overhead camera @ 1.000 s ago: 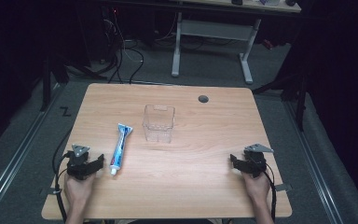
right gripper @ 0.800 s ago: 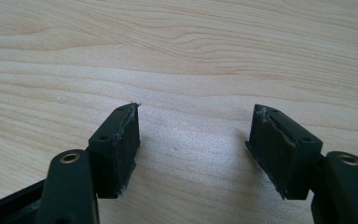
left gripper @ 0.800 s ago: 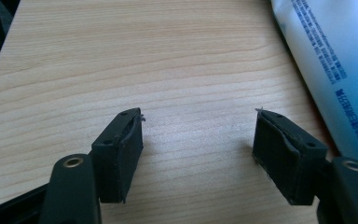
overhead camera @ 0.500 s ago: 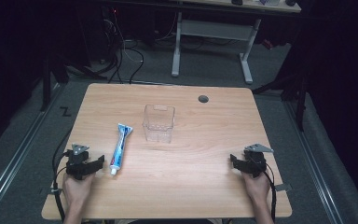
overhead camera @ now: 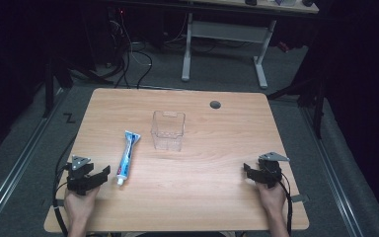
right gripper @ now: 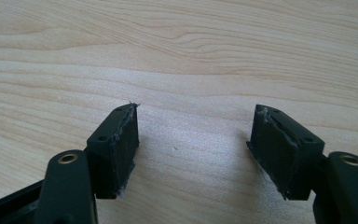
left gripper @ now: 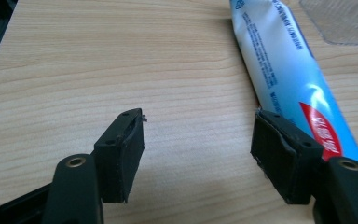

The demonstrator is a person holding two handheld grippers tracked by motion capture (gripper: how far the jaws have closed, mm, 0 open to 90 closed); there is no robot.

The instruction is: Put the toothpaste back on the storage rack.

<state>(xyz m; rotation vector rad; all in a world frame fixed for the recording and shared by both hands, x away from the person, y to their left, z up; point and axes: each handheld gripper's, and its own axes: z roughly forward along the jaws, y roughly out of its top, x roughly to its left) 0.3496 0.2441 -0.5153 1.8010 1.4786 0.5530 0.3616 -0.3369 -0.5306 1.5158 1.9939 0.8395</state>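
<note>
You are at a light wooden table (overhead camera: 202, 197) with a plain grain, standing on grey carpet in a dim room. Beyond the table's far edge stands a second desk with white legs (overhead camera: 224, 34), and dark cables (overhead camera: 133, 59) trail across the floor on the far left. A small dark round grommet (overhead camera: 215, 104) sits near the far edge of the table.

Take the clear plastic box (overhead camera: 168, 130) as your landmark — it stands upright and empty near the middle of the table. The toothpaste tube (overhead camera: 127, 155) lies flat just to the box's left, apart from it, its cap end pointing toward you.

Your left gripper (overhead camera: 103, 173) rests near the table's front left corner, beside the tube's cap end. Your right gripper (overhead camera: 246, 172) rests well to the right of the box, toward the front edge.

The left gripper view adds detail the high view lacks — the jaws of the left gripper (left gripper: 198, 135) stand wide apart and hold nothing, and the tube (left gripper: 284, 70), blue and white with a red patch, runs past the right jaw. The right gripper view shows the right gripper (right gripper: 196, 135) spread just as wide over bare wood, holding nothing.
</note>
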